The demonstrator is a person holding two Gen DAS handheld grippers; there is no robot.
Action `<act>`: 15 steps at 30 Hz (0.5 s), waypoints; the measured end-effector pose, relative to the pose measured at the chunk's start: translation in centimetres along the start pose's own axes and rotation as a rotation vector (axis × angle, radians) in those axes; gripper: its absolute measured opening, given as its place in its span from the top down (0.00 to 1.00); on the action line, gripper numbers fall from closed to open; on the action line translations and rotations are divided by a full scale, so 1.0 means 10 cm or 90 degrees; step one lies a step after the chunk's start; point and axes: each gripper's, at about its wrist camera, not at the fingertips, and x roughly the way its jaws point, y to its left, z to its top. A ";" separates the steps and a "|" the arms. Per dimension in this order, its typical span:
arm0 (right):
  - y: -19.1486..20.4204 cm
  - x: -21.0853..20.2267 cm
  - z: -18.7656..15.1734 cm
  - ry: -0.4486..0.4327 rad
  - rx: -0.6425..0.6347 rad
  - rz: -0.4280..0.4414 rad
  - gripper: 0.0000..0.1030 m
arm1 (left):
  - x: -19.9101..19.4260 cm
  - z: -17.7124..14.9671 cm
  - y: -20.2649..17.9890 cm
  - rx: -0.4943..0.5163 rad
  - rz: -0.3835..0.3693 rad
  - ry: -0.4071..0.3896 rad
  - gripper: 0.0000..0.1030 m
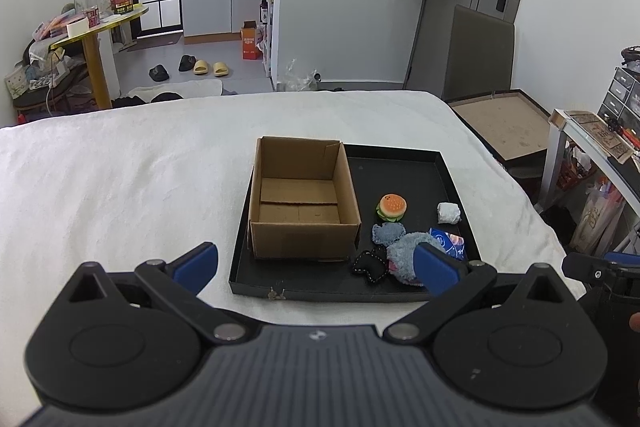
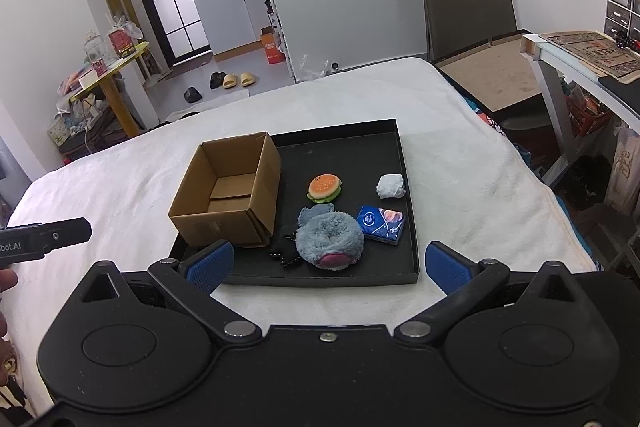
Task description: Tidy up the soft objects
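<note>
Nothing has been picked up yet: both the left claw (image 1: 316,267) and the right claw (image 2: 329,263) are held wide open and empty. The soft toys (image 2: 330,239) are seen on the tray (image 2: 412,227), beside the empty box (image 2: 224,203). Next, one toy must be gripped and put in the box.

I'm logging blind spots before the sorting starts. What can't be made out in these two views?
- Left wrist view: part of the fluffy ring is hidden behind a blue pad.
- Right wrist view: the box floor near its front wall is hidden by that wall.
- Both views: tissue pack print is too small to read.
</note>
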 end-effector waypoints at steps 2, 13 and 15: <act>0.00 0.01 0.01 0.000 0.001 0.002 0.00 | 0.01 0.01 0.00 0.000 -0.001 -0.003 0.00; -0.07 0.13 0.08 -0.012 0.011 0.020 0.00 | 0.23 0.05 0.07 -0.014 0.004 0.006 0.00; -0.08 0.17 0.08 -0.010 0.013 0.020 0.00 | 0.27 0.05 0.08 -0.015 0.009 0.007 0.00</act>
